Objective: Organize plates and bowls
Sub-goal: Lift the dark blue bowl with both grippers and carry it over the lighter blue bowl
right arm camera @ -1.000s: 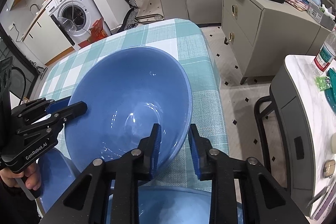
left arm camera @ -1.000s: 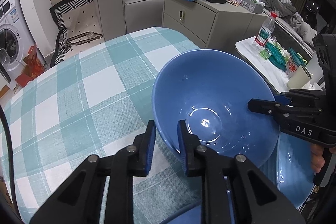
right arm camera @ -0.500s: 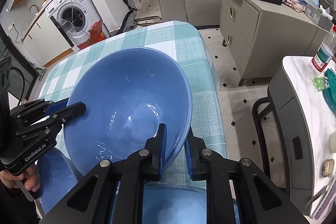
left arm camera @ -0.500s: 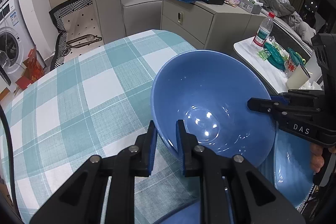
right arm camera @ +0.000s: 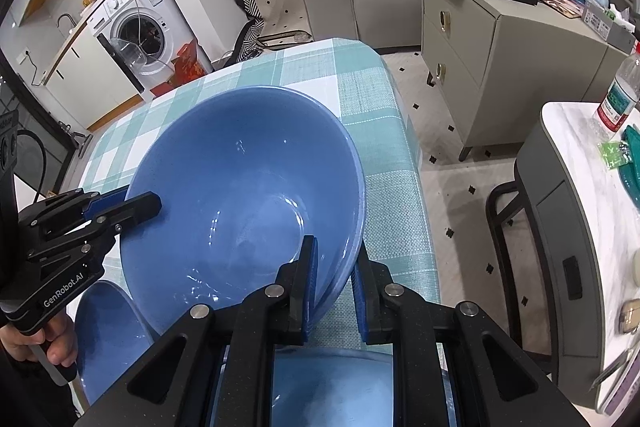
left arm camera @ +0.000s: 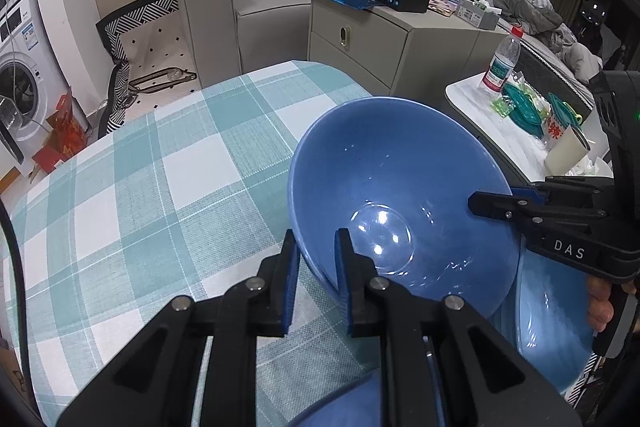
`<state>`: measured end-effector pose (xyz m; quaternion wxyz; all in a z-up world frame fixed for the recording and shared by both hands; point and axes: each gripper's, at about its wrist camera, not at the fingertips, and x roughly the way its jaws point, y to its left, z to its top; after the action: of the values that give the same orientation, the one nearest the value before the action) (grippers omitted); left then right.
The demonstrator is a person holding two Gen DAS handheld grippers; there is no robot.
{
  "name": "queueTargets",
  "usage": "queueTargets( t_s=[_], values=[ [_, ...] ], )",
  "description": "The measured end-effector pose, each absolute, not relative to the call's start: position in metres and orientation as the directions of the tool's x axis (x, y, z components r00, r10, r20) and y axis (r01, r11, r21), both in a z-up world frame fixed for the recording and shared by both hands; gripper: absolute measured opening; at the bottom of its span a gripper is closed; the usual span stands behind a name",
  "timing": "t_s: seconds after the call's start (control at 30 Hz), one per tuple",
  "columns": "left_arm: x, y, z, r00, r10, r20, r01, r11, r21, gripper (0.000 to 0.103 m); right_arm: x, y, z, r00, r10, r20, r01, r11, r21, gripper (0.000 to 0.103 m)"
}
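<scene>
A large blue bowl [left arm camera: 400, 183] [right arm camera: 240, 187] is gripped at its rim from two opposite sides above the checked tablecloth [left arm camera: 168, 195]. My left gripper [left arm camera: 318, 247] is shut on the near rim in the left wrist view, one finger inside and one outside. My right gripper [right arm camera: 334, 259] is shut on the opposite rim in the same way. Each gripper also shows in the other's view: the right gripper [left arm camera: 496, 199] and the left gripper [right arm camera: 136, 203]. A second blue bowl [left arm camera: 552, 323] [right arm camera: 108, 331] sits below the held one, and a third blue dish [right arm camera: 332, 379] lies under my right gripper.
The table's rounded edge [right arm camera: 404, 131] drops to the floor on the right. Beyond it stand a white side table [left arm camera: 520, 131] with a water bottle [left arm camera: 502, 61] and teal items, a grey cabinet [right arm camera: 500, 55], a sofa and a washing machine [right arm camera: 140, 35].
The jaws of both grippers have come together onto the large bowl's rim. The bowl and both hands have hardly moved.
</scene>
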<state>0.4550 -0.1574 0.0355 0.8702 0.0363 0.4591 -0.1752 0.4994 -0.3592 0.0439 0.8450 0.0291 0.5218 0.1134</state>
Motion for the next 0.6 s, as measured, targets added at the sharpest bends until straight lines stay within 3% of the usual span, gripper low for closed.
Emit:
queueTargets(
  t_s=[0.6],
  values=[
    [0.445,-0.154,0.053,0.55,-0.269,-0.791,0.336,0.938,-0.086,0.015,0.495,-0.358,0.058,0.456,0.224,-0.861,-0.174,0.972,0.161,0.016]
  ],
)
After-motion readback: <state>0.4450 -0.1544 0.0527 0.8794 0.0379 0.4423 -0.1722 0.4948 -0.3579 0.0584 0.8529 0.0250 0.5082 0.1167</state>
